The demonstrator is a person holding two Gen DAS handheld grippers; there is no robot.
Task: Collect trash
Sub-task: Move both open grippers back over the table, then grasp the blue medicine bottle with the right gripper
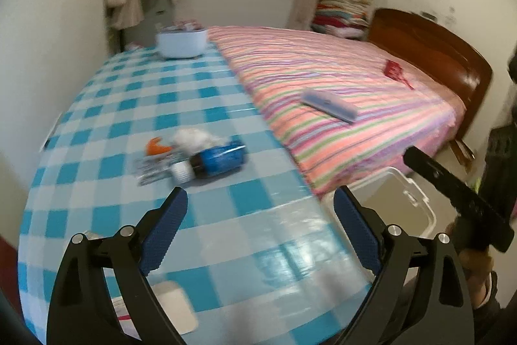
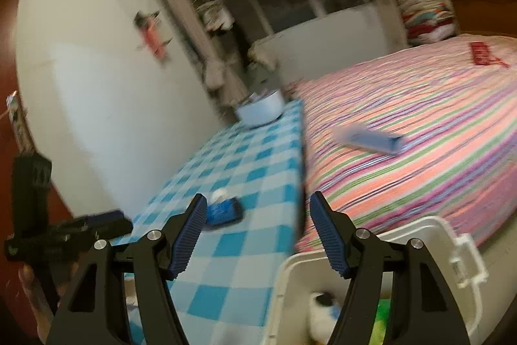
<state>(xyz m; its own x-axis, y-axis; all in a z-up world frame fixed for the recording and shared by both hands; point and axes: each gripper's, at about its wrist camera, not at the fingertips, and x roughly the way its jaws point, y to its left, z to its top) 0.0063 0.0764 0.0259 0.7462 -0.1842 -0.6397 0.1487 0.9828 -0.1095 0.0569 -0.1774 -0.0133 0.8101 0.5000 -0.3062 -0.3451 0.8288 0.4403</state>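
A small heap of trash lies on the blue-checked table (image 1: pixel 200 80): a blue wrapper (image 1: pixel 221 159), a white crumpled tissue (image 1: pixel 194 138), an orange scrap (image 1: pixel 156 147) and a white cap (image 1: pixel 182 172). My left gripper (image 1: pixel 260 209) is open and empty, just short of the heap. My right gripper (image 2: pixel 258 212) is open and empty, above the rim of a white plastic bin (image 2: pixel 371 225) that holds some trash (image 2: pixel 323 309). The blue wrapper (image 2: pixel 224 210) also shows in the right wrist view, beyond the left finger. The bin (image 1: pixel 407 183) stands on the floor beside the table.
A pale blue bowl (image 1: pixel 181 42) with items stands at the table's far end. A bed with a striped pink cover (image 1: pixel 339 92) adjoins the table on the right; a blue flat box (image 1: pixel 329 104) and a red item (image 1: pixel 395 71) lie on it. A white card (image 1: pixel 174 306) lies near the table's front edge.
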